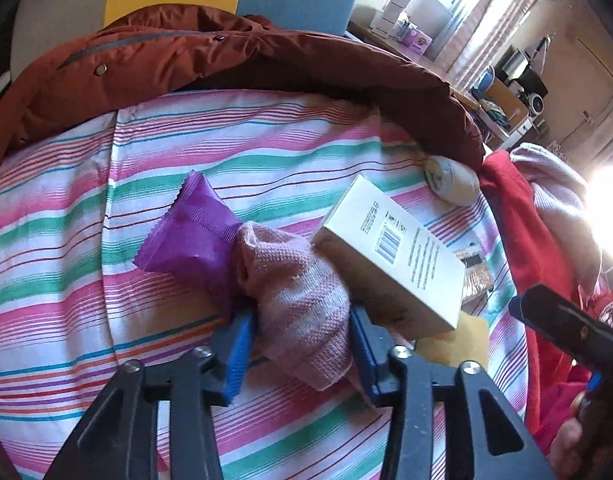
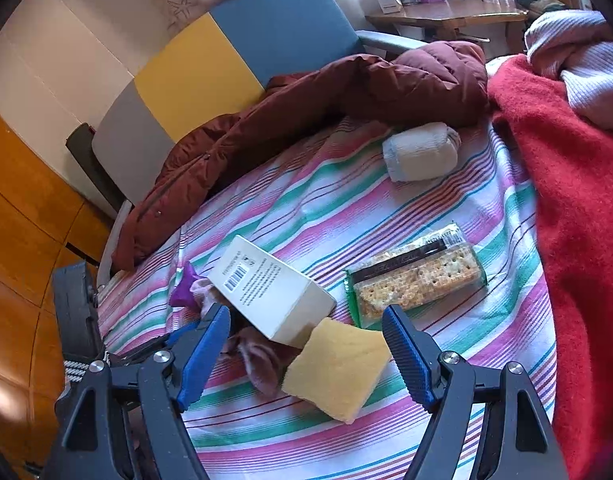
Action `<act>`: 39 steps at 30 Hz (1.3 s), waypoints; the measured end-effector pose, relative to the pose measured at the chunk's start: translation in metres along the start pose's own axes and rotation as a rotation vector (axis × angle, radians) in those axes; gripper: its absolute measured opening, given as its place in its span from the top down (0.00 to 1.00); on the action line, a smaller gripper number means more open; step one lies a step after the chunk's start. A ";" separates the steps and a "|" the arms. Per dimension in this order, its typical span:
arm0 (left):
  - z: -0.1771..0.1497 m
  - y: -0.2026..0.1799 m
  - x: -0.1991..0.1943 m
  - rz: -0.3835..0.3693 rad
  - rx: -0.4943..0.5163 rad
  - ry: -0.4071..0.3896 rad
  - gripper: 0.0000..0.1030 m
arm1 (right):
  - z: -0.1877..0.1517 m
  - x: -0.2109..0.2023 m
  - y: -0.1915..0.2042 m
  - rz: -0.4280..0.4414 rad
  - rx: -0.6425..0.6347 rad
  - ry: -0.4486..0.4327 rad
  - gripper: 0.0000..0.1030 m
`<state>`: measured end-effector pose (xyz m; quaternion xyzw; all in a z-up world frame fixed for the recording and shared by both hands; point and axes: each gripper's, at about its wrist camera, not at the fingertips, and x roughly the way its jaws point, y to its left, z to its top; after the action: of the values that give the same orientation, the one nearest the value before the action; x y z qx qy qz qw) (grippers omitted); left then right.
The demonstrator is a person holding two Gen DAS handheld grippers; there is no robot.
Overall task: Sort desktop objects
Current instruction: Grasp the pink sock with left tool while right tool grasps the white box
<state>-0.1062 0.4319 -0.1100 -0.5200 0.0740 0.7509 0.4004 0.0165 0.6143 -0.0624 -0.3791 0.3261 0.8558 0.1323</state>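
My left gripper (image 1: 300, 344) has its blue pads on both sides of a pink knit sock (image 1: 302, 300) and is shut on it. A purple wrapper (image 1: 192, 236) lies touching the sock's far end. A white box (image 1: 402, 256) leans over the sock on the right. My right gripper (image 2: 306, 352) is open above a yellow sponge (image 2: 338, 372), with the sock (image 2: 258, 356) and white box (image 2: 266, 296) just beyond it. A cracker packet (image 2: 418, 276) and a rolled pale sock (image 2: 420, 152) lie farther off.
Everything rests on a striped sheet (image 2: 386, 208). A rust-brown puffer jacket (image 2: 346, 92) lies along the far edge. A red blanket (image 2: 578, 200) borders the right side. A blue and yellow headboard (image 2: 242, 44) stands behind.
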 end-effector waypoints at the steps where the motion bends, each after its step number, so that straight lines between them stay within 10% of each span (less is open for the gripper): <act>1: -0.001 0.000 -0.001 0.000 0.006 -0.001 0.61 | 0.000 0.000 -0.001 0.001 0.004 0.002 0.23; 23: -0.060 0.037 -0.054 -0.013 -0.035 0.010 0.65 | 0.006 0.062 0.069 -0.095 -0.480 0.043 0.11; 29: -0.072 0.043 -0.065 -0.008 -0.055 -0.001 0.65 | 0.000 0.079 0.072 -0.122 -0.534 0.105 0.51; 39: -0.084 0.044 -0.104 0.045 -0.044 -0.097 0.65 | -0.007 0.068 0.082 -0.085 -0.519 0.087 0.51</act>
<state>-0.0606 0.3038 -0.0742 -0.4900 0.0499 0.7854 0.3750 -0.0644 0.5467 -0.0780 -0.4500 0.0848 0.8874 0.0525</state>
